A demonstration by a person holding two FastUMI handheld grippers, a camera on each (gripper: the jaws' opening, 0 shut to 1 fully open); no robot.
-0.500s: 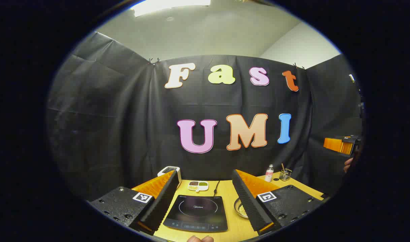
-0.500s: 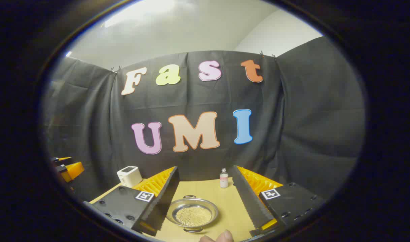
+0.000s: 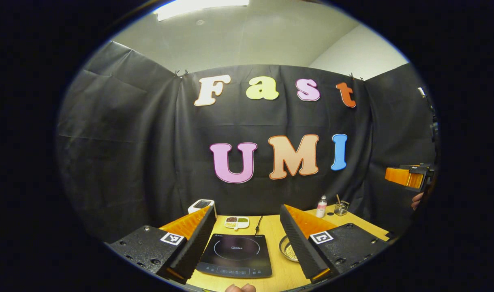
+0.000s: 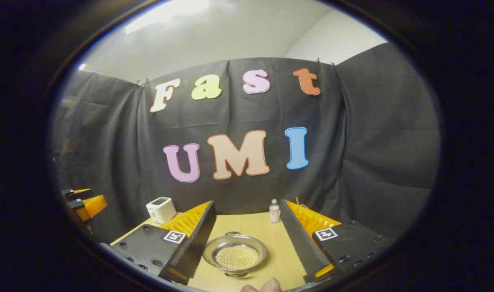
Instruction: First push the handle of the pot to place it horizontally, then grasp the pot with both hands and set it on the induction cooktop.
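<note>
step: handle push, not begun | both grippers, left [image 3: 247, 247] and right [image 4: 247, 247], held spread, empty | pot [image 4: 235, 255] handles [image 4: 232, 233] near/far – best nudged sideways gently, cooktop [image 3: 235, 256] untouched

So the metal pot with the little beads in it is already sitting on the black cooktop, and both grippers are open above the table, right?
Not quite. The pot sits on the bare wooden table, as the right gripper view shows; in the left gripper view it is beside the cooktop. Both the left gripper and right gripper are open.
</note>
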